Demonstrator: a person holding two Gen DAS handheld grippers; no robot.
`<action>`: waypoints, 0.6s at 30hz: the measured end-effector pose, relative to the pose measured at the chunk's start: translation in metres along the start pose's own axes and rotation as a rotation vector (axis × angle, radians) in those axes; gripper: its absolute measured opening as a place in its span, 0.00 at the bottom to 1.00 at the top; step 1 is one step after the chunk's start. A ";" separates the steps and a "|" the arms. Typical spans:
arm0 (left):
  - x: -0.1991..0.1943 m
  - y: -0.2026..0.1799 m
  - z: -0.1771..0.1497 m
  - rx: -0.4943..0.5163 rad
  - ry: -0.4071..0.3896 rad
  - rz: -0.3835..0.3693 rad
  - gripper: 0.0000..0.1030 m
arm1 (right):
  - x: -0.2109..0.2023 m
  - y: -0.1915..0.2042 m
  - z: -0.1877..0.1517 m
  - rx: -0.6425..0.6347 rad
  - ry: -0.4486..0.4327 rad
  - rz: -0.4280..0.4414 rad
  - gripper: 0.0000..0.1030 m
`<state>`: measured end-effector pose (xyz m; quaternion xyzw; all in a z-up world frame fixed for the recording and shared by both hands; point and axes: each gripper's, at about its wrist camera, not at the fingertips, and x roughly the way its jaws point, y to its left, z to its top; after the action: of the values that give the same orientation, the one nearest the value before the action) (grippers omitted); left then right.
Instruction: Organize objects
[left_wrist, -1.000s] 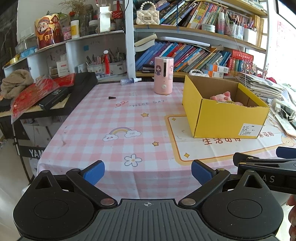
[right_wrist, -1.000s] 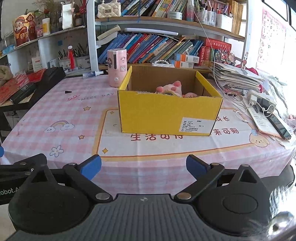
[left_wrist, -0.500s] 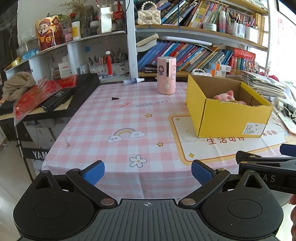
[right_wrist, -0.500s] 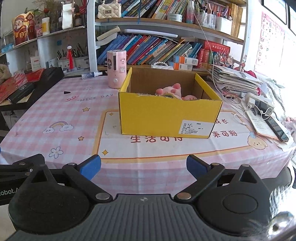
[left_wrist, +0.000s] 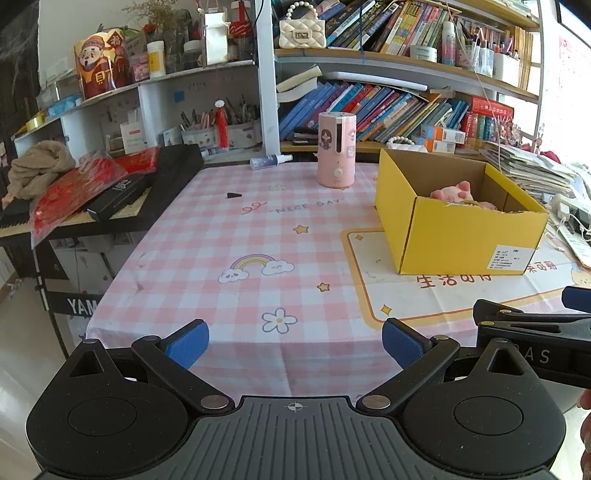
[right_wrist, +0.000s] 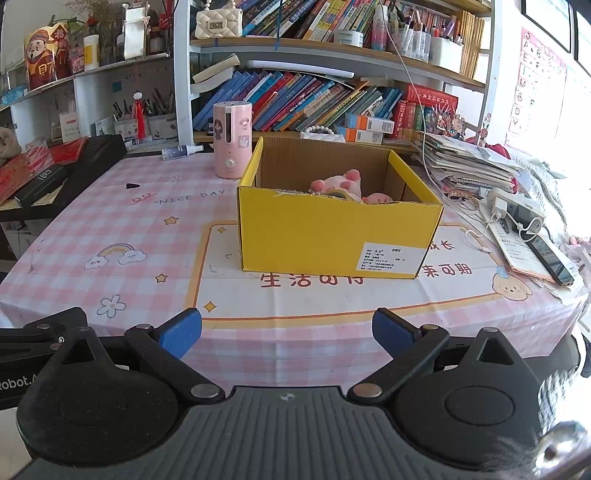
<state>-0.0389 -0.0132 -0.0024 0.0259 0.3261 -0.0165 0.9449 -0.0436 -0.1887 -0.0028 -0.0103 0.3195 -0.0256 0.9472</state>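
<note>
From the left wrist camera, the left gripper hangs off the near edge of the table, its blue-padded fingers spread wide with nothing between them. Straight ahead lies the pink checked tablecloth, bare close to the fingers. Ahead and to the right of the gripper stands the open yellow cardboard box, with a pink plush toy lying inside it. Farther ahead, left of the box, a pink cylindrical humidifier stands upright near the far table edge. A small spray bottle lies on its side left of the humidifier, and a small black wedge sits on the cloth nearer in. Part of the other gripper juts in at the lower right.

From the right wrist camera, the right gripper also sits off the near table edge, fingers held far apart and empty. The yellow cardboard box stands directly ahead, well apart from the fingertips, a white label on its near wall. The pink plush toy rests inside it, paws up. The pink cylindrical humidifier stands just beyond the box's left rear corner. Ahead to the right, a phone lies on papers near the table's edge.
</note>
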 end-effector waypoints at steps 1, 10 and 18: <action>0.001 0.000 0.000 0.000 0.001 0.000 0.98 | 0.000 0.000 0.000 0.001 0.001 0.000 0.97; 0.002 -0.004 0.001 0.006 0.006 0.003 0.98 | 0.004 -0.002 0.001 0.004 0.009 -0.011 0.96; 0.004 -0.007 0.004 0.012 0.005 0.010 0.98 | 0.005 -0.003 0.001 0.008 0.011 -0.010 0.97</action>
<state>-0.0337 -0.0208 -0.0026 0.0331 0.3280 -0.0139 0.9440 -0.0392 -0.1918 -0.0051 -0.0080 0.3247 -0.0315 0.9453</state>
